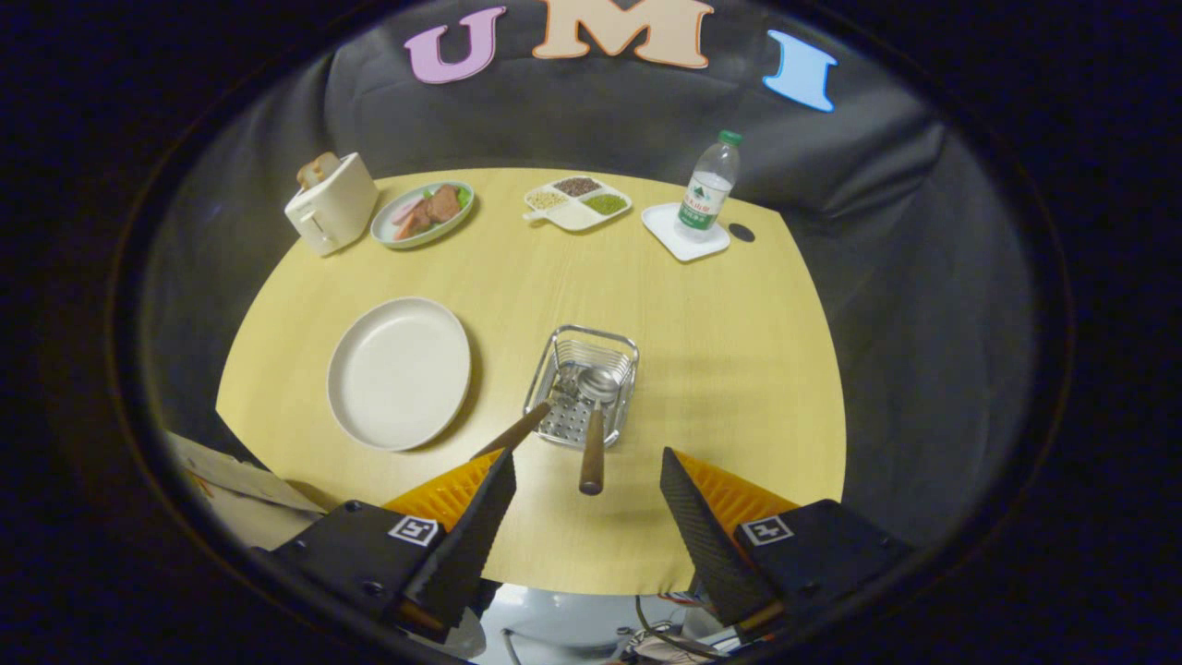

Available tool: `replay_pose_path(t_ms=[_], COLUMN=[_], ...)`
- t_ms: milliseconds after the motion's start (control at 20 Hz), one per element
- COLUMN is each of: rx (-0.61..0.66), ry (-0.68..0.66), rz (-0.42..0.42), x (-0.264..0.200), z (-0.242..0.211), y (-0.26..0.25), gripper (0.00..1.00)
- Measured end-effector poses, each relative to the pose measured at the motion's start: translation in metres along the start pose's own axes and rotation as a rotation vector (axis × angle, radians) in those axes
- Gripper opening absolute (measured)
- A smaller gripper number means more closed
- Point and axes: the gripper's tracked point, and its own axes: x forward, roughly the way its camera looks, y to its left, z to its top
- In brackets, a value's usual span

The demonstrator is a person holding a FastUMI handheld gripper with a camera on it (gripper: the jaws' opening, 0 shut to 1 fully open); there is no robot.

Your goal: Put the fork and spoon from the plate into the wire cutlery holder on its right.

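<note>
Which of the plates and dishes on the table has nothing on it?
The big round plate left of the wire cutlery holder. The oval dish holds food, the divided tray grains, the square one a bottle. The gripper is open.

A pale yellow wood-grain tabletop (720,369) carries a cream plate (399,372), a silver wire cutlery holder (584,381) with brown-handled spoon (593,434) and fork (513,432), a cream toaster (331,205), and a clear bottle (709,189) with green cap.

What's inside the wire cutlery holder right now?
A spoon and a second wooden handle lean in the holder; that utensil's head is hidden. The open tongs hold nothing.
</note>
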Motion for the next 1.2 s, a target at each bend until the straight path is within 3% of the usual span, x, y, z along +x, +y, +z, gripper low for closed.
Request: replay_pose_path(t_ms=[450,850,1200], rx=[0.015,0.097,0.211], ry=[-0.169,-0.498,-0.775], rz=[-0.011,0.02,-0.06], x=[-0.022,-0.058,-0.104], z=[-0.002,0.041,0.08], y=[0.021,0.054,0.049], gripper=[1.0,1.0,1.0])
